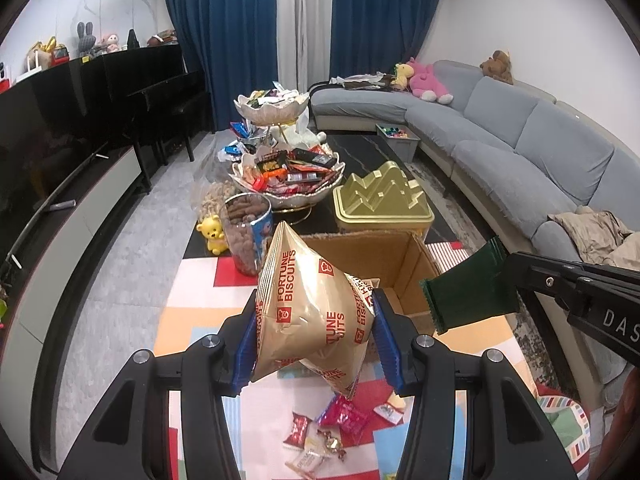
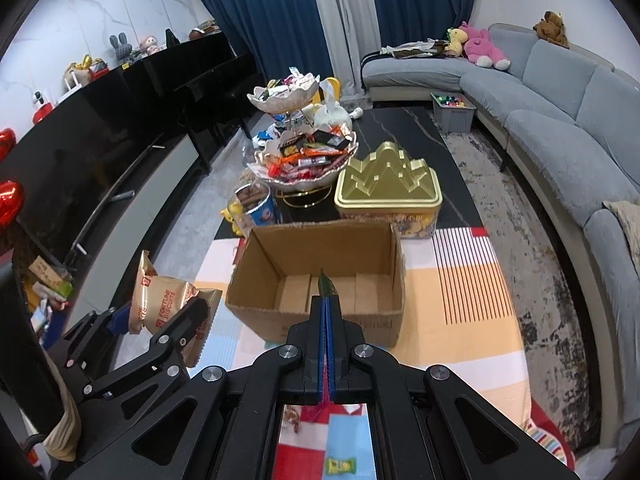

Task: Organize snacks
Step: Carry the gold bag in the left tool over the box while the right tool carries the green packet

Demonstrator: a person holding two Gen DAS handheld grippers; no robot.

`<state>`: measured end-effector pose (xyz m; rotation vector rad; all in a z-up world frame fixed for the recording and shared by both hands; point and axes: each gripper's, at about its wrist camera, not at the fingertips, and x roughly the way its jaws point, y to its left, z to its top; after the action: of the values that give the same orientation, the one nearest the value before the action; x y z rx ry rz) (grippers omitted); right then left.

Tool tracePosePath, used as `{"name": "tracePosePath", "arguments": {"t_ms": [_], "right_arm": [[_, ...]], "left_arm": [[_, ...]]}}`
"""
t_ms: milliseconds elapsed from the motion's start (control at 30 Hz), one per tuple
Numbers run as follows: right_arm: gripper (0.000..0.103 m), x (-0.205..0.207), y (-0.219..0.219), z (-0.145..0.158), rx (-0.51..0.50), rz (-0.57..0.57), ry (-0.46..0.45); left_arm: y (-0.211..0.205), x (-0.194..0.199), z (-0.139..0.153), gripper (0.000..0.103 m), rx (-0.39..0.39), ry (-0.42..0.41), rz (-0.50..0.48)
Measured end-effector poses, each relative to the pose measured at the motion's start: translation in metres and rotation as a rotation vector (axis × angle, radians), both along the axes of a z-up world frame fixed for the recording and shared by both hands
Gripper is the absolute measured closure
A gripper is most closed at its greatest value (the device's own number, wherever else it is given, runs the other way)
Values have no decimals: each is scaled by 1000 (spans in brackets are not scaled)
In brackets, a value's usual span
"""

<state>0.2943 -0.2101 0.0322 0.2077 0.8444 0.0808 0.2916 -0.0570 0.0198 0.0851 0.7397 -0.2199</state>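
My left gripper [image 1: 316, 332] is shut on a gold "Fortune Biscuits" bag [image 1: 308, 312] and holds it in the air, left of an open cardboard box [image 1: 404, 256]; the bag also shows in the right wrist view [image 2: 164, 304]. My right gripper [image 2: 326, 304] is shut on a thin dark green snack packet [image 2: 326, 285], seen edge-on, above the near edge of the box [image 2: 320, 316]. In the left wrist view the green packet [image 1: 468, 288] hangs over the box's right side. The box looks empty inside.
Several loose wrapped snacks [image 1: 324, 432] lie on the patterned cloth [image 2: 460, 320]. Behind the box stand a gold-lidded tin [image 2: 386, 188], a jar of brown snacks [image 1: 250, 232], a tiered snack bowl stand [image 2: 304, 152] and a yellow bear toy [image 1: 214, 234]. A grey sofa [image 1: 520, 132] runs along the right.
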Motion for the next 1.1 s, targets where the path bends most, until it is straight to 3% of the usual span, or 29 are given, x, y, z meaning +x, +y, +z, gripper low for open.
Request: {"name": "tracePosePath", "arguments": {"t_ms": [500, 1100], "right_arm": [[101, 51, -6, -1, -28, -1, -14], [101, 103, -8, -41, -25, 14, 48]], "left_arm": [[-6, 51, -3, 52, 0, 4, -3], [-7, 108, -37, 52, -18, 67, 8]]}}
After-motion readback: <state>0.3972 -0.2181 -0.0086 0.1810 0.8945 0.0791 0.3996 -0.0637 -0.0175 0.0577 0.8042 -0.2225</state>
